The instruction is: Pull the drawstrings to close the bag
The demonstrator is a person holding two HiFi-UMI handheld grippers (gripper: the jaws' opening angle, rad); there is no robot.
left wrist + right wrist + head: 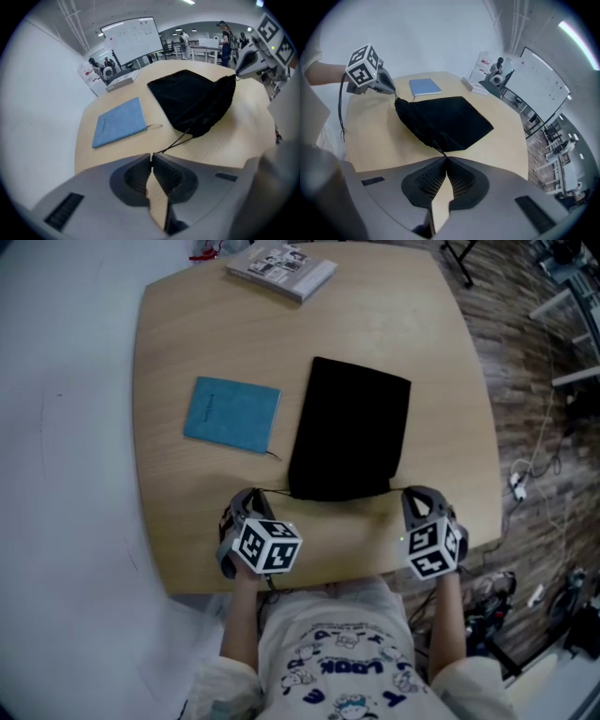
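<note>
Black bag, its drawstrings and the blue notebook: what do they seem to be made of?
The black bag looks like soft matte fabric, likely woven cloth: it slumps and gathers into folds at the mouth. The drawstrings look like thin dark cord, running in straight taut lines. The blue notebook has a flat, stiff, matte cover, perhaps card or faux leather; I cannot tell which.

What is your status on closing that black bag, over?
Both shut: left gripper on left drawstring, right gripper on right drawstring. Mouth of black bag bunched between them. The blue notebook lies apart; nothing in the way.
</note>
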